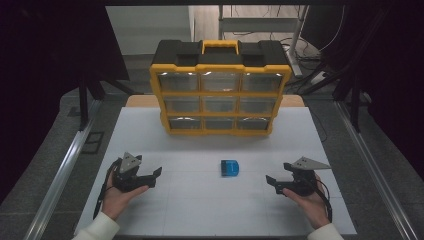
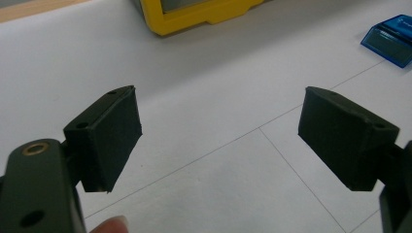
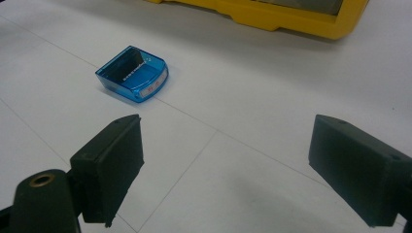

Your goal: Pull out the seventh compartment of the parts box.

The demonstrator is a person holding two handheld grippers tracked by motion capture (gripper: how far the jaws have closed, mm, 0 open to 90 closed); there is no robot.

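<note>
While both hands rest low on the table (image 1: 200, 210), each gripper gapes wide and empty; the blue box (image 1: 230, 167) lies between them, slightly nearer the right gripper (image 1: 274, 183) than the left gripper (image 1: 154, 176).

The high view looks forward and down over the whole bench (image 1: 200, 210). Both gripper views skim low and close, sharing the blue box (image 3: 132, 74) and the yellow organizer (image 2: 194, 17).
</note>
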